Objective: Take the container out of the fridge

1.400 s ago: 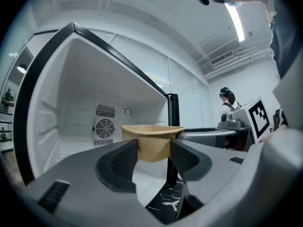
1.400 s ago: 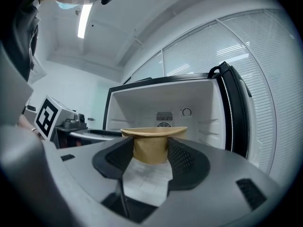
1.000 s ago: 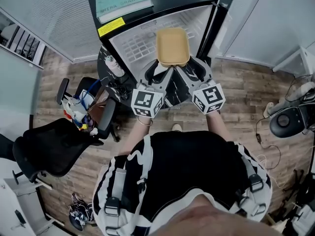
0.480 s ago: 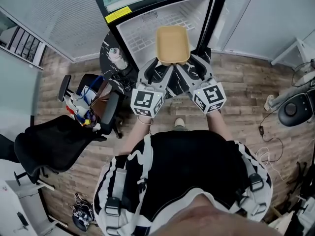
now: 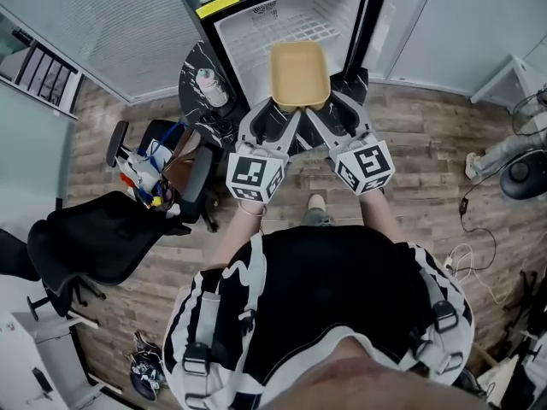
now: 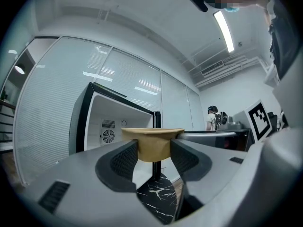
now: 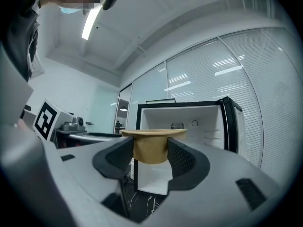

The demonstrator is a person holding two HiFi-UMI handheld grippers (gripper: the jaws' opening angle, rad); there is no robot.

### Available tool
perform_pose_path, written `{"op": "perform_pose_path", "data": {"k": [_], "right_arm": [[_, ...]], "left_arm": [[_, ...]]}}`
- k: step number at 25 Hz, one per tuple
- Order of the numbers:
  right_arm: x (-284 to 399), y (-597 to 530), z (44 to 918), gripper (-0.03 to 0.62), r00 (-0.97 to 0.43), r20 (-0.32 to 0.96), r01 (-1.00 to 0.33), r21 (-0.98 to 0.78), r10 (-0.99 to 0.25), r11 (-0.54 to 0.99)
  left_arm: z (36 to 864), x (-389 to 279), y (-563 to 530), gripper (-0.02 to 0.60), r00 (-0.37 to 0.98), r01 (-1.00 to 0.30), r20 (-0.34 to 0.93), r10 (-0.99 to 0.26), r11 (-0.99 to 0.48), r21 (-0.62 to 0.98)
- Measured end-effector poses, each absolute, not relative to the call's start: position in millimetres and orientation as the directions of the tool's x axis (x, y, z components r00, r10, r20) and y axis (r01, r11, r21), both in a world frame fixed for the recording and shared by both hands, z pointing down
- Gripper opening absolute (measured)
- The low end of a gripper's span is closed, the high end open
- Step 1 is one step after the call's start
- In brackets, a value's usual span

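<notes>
We held the tan container between both tools. The left hand-held gripper was closed on its lower-left end and the right hand-held gripper on its lower-right end, each pair of jaws pressed against the side wall just under the rim. The container sat level at the upper centre of the head view, in front of the open fridge. In both gripper views the fridge stood behind the container, its white inside bare as far as we could see. We judged the lifting-out done or all but done. What remained, in our reading, was to carry the container clear and find somewhere to set it down.
</notes>
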State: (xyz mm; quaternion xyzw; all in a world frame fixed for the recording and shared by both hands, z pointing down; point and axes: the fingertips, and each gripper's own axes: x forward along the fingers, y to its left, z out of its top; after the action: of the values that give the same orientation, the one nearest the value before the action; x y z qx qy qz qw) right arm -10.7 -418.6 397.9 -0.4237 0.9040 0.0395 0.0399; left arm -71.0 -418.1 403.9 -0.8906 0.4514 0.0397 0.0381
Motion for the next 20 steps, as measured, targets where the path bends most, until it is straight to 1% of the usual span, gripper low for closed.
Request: {"op": "perform_pose_path", "data": {"k": [20], "right_arm": [[-18,-312,391,0.230,-0.616,-0.125,-0.787,0.047,-0.778,0.615]], "left_arm": [[397,-78,-313,0.219,0.606,-0.795,-0.116,-0.787,-0.605,-0.045]]}}
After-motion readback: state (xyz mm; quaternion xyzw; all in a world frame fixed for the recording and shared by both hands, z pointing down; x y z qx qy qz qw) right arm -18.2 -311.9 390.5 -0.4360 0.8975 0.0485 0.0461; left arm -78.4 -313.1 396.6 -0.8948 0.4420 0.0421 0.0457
